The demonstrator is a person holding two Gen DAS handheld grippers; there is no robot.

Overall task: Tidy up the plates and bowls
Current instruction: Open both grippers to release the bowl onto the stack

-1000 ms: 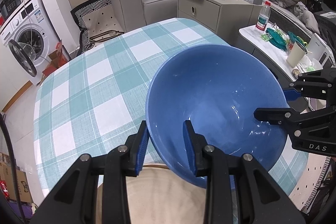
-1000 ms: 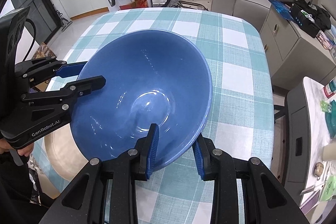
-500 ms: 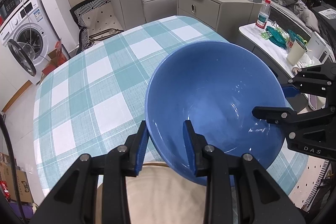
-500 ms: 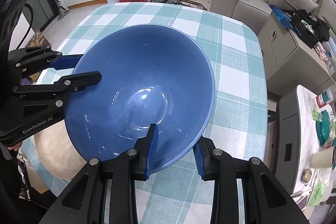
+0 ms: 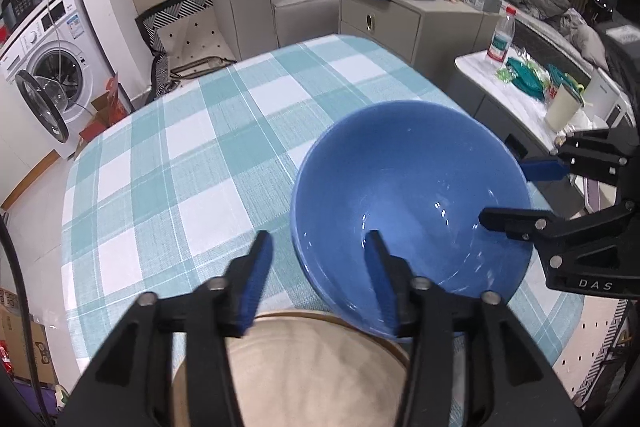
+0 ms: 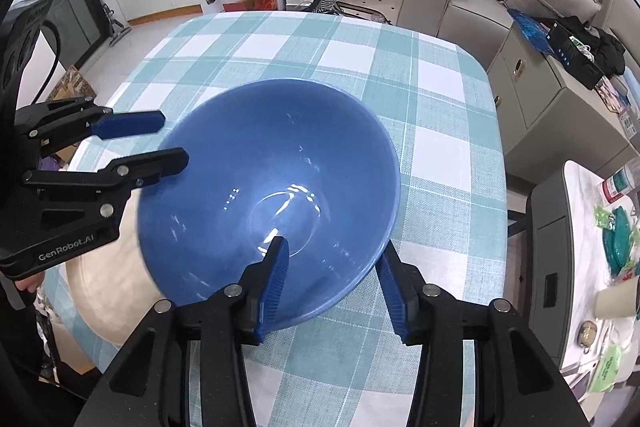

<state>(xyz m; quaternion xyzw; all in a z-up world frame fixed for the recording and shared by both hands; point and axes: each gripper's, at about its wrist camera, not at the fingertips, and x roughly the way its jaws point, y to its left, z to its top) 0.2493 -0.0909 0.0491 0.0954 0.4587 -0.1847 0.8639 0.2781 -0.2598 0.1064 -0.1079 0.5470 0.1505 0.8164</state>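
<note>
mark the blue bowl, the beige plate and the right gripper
blue bowl [image 6: 280, 187]: right wrist view, inner floor.
beige plate [image 5: 312, 367]: left wrist view, bare centre.
right gripper [image 6: 332, 279]: right wrist view, between fingertips.

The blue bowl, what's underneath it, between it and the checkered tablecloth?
A beige plate lies there. The blue bowl sits partly over it, and the plate rests on the checkered tablecloth. Both wrist views show it, most clearly the left one.

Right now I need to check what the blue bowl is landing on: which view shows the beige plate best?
The left wrist view: the round beige plate fills the foreground beneath the glossy blue ceramic bowl. The right wrist view shows only a blurred crescent of it beside the bowl.
</note>
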